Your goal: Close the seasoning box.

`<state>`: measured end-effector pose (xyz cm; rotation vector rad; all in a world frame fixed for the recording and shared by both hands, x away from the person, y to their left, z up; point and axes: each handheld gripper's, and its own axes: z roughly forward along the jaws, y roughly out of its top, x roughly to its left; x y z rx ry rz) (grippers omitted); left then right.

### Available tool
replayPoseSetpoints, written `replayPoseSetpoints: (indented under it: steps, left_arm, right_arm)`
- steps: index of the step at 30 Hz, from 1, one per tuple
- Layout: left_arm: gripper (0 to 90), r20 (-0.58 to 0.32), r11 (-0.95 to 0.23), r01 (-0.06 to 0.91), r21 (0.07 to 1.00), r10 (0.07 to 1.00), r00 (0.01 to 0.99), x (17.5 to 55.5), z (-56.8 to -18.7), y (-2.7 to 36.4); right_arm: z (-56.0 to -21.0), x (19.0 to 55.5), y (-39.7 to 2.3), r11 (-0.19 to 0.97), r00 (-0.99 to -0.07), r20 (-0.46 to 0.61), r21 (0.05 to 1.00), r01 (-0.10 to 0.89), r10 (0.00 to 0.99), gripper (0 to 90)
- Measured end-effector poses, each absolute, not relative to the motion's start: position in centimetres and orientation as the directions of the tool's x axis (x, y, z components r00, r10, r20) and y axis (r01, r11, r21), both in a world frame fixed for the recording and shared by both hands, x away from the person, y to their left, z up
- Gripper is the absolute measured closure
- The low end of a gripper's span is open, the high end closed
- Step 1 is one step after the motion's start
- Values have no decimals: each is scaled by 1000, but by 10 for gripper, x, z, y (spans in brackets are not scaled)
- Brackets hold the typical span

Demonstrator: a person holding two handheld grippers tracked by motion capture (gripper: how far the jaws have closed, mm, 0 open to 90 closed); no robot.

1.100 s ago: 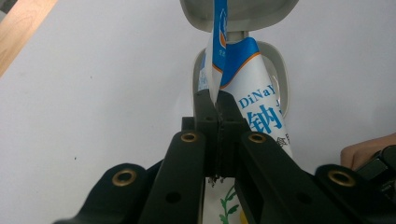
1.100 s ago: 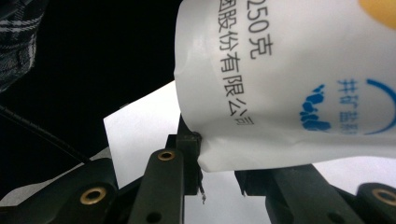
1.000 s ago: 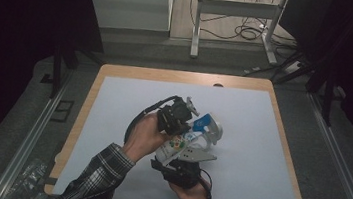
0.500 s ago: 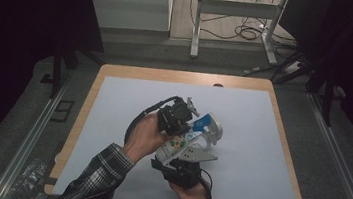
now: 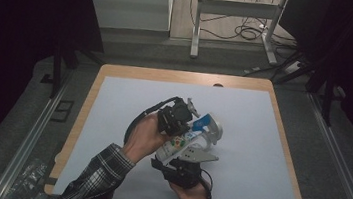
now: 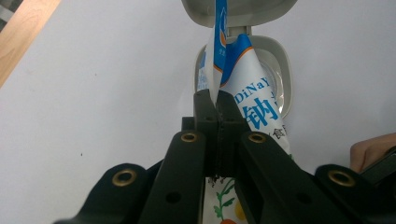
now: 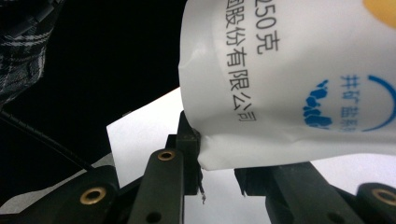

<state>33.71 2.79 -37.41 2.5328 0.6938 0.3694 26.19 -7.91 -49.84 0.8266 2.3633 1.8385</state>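
A white and blue printed salt pouch (image 5: 183, 139) hangs tilted over the table, held at both ends. My left gripper (image 5: 192, 125) is shut on the pouch's upper blue edge (image 6: 219, 70), seen with its jaws pinched together (image 6: 217, 101). My right gripper (image 5: 174, 152) is shut on the pouch's lower end (image 7: 280, 93), whose folded bottom sits between its jaws (image 7: 219, 163). Under the pouch's top stands a small white box (image 6: 280, 70) with its hinged lid (image 6: 243, 9) swung open; it also appears just right of the grippers (image 5: 214, 129). The box's contents are hidden.
The white mat (image 5: 253, 118) on the wooden table (image 5: 157, 74) has free room all around the hands. A plaid sleeve (image 5: 98, 173) reaches in from the bottom left. Metal rails run along both table sides, and a frame with cables stands behind.
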Motion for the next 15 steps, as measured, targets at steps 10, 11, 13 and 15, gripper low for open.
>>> replayPoseSetpoints:
  steps: [10,11,13,15]
  left_arm:
    - [900,137,-762,399,510,530,837,336,-374,26]
    - [900,138,-763,399,509,530,837,335,-374,26]
    - [900,139,-764,399,507,529,837,335,-374,26]
    - [900,140,-766,399,504,528,837,335,-373,26]
  right_arm:
    - [-497,261,-80,146,-859,289,914,379,423,730]
    - [-497,261,-80,146,-859,288,914,378,423,730]
    - [-496,261,-80,143,-861,286,916,375,421,729]
    - [-496,260,-80,141,-861,288,916,375,419,729]
